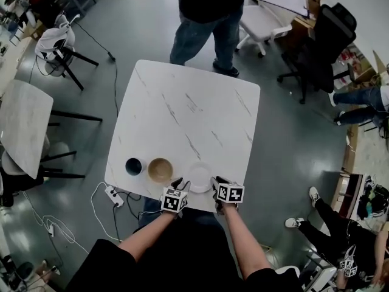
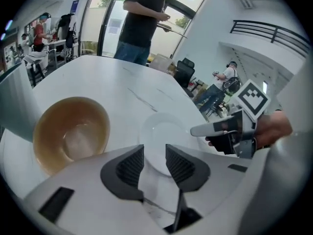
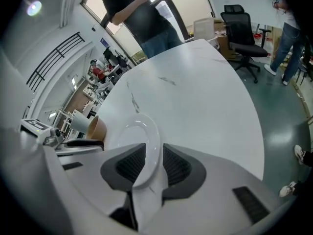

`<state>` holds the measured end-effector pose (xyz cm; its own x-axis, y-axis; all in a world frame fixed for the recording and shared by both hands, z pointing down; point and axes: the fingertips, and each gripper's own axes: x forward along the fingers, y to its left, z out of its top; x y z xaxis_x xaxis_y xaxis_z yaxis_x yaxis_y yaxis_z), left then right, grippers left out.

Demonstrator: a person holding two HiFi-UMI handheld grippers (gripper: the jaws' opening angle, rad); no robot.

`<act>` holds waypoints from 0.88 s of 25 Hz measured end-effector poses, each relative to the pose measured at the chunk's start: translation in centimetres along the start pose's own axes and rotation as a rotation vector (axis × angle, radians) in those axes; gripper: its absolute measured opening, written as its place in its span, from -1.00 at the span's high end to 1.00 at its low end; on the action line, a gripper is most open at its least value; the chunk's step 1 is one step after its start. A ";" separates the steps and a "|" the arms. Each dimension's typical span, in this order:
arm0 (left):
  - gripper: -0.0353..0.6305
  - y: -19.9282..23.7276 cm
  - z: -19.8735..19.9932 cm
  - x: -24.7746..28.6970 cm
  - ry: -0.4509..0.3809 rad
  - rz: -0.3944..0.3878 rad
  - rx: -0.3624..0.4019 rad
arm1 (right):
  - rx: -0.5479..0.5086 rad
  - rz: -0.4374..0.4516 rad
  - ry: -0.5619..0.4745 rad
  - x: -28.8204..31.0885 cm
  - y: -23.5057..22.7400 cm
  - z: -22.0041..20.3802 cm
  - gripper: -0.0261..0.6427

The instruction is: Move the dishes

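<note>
Three dishes stand in a row along the near edge of the white marble table (image 1: 188,114): a dark blue cup (image 1: 134,166), a tan bowl (image 1: 160,170) (image 2: 71,131) and a white plate (image 1: 199,174) (image 2: 166,133) (image 3: 139,141). My right gripper (image 1: 215,182) (image 3: 149,163) is turned on its side, and the plate's near right rim fills the gap between its jaws. My left gripper (image 1: 180,183) (image 2: 155,161) hovers over the plate's near left rim. Its jaws are slightly apart with nothing between them.
A person (image 1: 206,17) stands at the table's far side. A black office chair (image 1: 325,35) is at the back right and a second marble table (image 1: 21,123) is to the left. A power strip (image 1: 114,194) and cables lie on the floor by the near left corner.
</note>
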<state>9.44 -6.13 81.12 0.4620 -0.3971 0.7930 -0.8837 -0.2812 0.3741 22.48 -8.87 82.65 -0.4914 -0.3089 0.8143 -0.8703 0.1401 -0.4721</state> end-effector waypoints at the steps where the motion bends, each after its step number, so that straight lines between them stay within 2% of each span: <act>1: 0.49 0.4 0.0 0.2 0.001 0.017 -0.013 | -0.005 0.005 0.006 0.1 0.1 0.0 0.55; 4: 0.49 1.2 -0.5 0.8 0.011 0.038 -0.071 | -0.022 0.013 0.022 0.3 0.1 -0.3 0.56; 13: 0.51 1.1 -0.9 1.6 0.046 -0.015 -0.153 | -0.012 0.019 0.036 0.6 0.0 -0.7 0.67; 22: 0.51 2.4 -1.2 0.1 0.014 0.040 -0.171 | -0.044 0.041 0.030 1.4 2.0 -0.1 0.69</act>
<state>7.24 -5.77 82.67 0.4265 -0.3924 0.8149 -0.9016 -0.1125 0.4177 20.05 -8.96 82.92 -0.5268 -0.2735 0.8048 -0.8497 0.1933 -0.4905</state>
